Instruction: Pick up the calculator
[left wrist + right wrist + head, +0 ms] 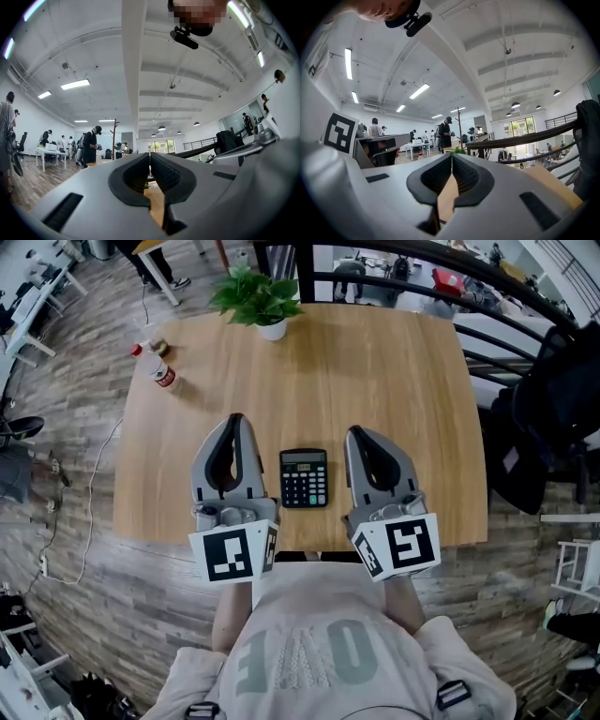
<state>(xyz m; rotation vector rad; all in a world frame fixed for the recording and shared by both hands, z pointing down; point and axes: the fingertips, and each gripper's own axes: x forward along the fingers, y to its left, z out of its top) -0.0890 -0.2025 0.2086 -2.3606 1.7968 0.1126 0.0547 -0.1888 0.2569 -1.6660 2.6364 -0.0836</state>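
My left gripper and my right gripper are both pinched shut on nothing. In each gripper view the ribbed jaws meet at the tips, with only a sliver of wood showing below them.

The calculator lies flat and keys up on the near part of the table, its display towards the far side. It sits between my two grippers, close to each and touched by neither. I hold them one on either side of it, above the near edge and pointing away from me. I take this as a ready stance, flanking the thing before either goes for it.

As I judge it, the pick has not begun. One pair of jaws must part, dip nose-down and close across the calculator's narrow sides. It is thin and lies flush on smooth wood, so a shallow bite could push it away instead of lifting it.

A bottle with a red cap is near the far left corner, standing or lying I cannot tell. A potted plant stands at the far edge. Both are well apart from the calculator, so nothing crowds the approach.
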